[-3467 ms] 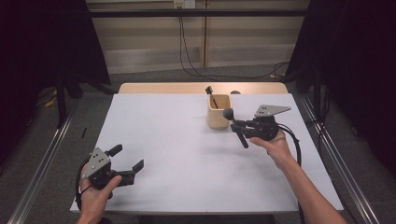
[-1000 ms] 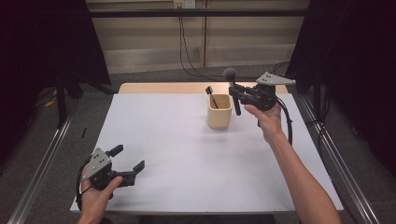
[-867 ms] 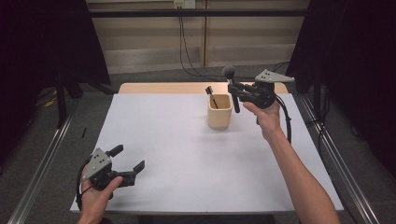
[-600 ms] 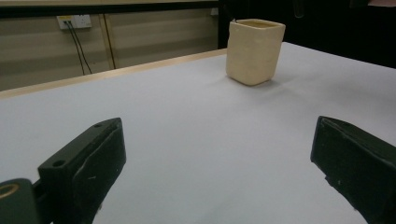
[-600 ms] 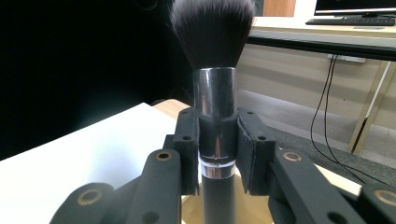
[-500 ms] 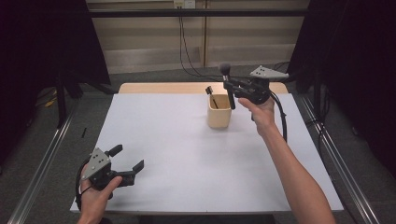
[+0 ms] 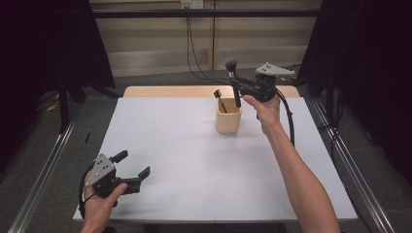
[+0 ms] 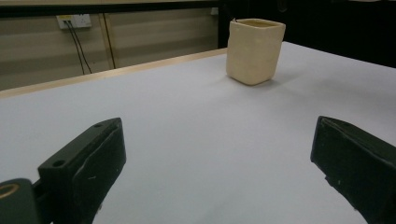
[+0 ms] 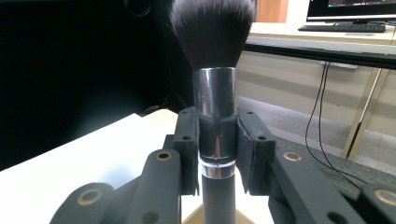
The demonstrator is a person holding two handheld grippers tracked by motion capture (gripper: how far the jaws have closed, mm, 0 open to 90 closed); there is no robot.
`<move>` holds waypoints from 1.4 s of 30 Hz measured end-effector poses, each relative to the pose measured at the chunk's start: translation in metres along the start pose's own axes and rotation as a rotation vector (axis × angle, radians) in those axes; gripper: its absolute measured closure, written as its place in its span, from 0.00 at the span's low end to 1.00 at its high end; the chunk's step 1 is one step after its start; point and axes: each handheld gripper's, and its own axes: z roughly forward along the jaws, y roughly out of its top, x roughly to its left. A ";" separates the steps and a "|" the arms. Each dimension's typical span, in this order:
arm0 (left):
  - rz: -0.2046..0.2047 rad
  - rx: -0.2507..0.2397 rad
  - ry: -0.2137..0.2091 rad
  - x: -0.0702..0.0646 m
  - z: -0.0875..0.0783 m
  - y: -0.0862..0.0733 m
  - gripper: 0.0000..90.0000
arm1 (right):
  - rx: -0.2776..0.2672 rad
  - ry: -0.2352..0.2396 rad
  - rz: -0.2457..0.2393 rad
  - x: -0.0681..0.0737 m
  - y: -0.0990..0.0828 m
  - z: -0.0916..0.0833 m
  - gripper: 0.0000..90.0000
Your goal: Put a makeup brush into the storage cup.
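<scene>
The right tool (image 7: 239,89) is clamped on a makeup brush (image 7: 233,80), upright above the cup (image 7: 228,116). The left tool (image 7: 131,170) sits wide apart on the bench (image 7: 194,170).

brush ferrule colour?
Shiny silver ferrule on the makeup brush; clearest in right gripper view.

I see the makeup brush (image 7: 233,82), with a dark, rounded bristle head, a silver metal ferrule and a dark handle, held upright with its bristles uppermost, its handle end reaching down to the mouth of the cup (image 7: 228,116). I see the cup as a cream-coloured, square-sided container with rounded corners, standing upright toward the far side of the white surface (image 7: 194,160). Inside it I can make out one other dark, slender tool (image 7: 219,98) leaning against the rim.
</scene>
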 end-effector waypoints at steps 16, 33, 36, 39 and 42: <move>0.005 -0.002 -0.003 0.001 -0.001 0.000 0.04 | 0.011 -0.013 0.003 -0.002 -0.015 0.018 0.80; 0.006 -0.001 -0.003 0.001 -0.001 0.000 0.04 | 0.033 0.000 0.012 0.001 -0.028 0.024 0.80; 0.006 0.000 -0.002 0.002 -0.001 0.000 0.04 | 0.033 0.009 0.009 0.003 -0.032 0.025 0.80; 0.006 0.000 0.000 0.002 -0.002 0.000 0.04 | 0.040 0.005 0.016 0.002 -0.038 0.025 0.80; 0.007 0.000 -0.002 0.002 -0.001 0.000 0.04 | 0.047 0.004 0.026 0.000 -0.045 0.024 0.80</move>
